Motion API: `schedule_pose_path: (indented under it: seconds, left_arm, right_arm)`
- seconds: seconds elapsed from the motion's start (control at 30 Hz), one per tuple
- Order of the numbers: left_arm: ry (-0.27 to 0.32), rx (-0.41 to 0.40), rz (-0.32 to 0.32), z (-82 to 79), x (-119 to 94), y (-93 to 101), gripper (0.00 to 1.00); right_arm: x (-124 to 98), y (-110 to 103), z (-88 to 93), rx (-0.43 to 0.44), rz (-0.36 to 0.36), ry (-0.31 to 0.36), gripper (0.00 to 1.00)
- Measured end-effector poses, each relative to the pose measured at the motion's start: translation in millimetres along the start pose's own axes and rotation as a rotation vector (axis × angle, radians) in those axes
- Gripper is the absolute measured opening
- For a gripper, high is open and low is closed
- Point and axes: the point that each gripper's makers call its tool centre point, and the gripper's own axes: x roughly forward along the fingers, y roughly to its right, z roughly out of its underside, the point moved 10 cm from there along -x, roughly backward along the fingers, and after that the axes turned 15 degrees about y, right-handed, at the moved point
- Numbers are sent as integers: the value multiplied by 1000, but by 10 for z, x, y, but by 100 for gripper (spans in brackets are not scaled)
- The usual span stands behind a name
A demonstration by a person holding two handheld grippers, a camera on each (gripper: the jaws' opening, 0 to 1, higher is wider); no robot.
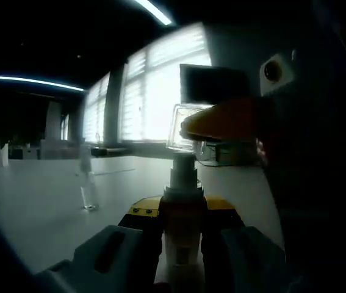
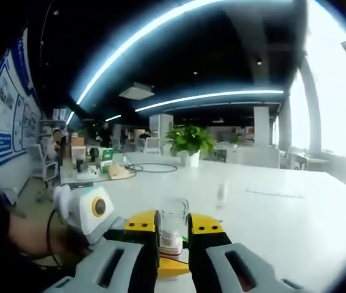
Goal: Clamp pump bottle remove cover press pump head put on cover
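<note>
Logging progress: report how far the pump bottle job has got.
Done: the left gripper clamps the pump bottle. In hand: the right gripper is shut on the clear cover, which sits over the pump head. Whether it is coming off or going back on cannot be told, so pressing may remain.

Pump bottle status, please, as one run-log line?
left hand-held gripper: shut on pump bottle | right hand-held gripper: shut on clear cover, over pump head

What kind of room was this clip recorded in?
Probably an open-plan office or lab: long white table, ceiling strip lights, tall blinded windows, wall posters, a potted plant.
</note>
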Motion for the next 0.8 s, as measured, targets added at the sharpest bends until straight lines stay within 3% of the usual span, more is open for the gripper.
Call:
schedule_pose_path:
  seconds: [0.8]
  left_arm:
    - [-1, 0, -1, 6, -2, -12, 14]
  right_arm:
    - [19, -69, 142, -13, 38, -78, 13]
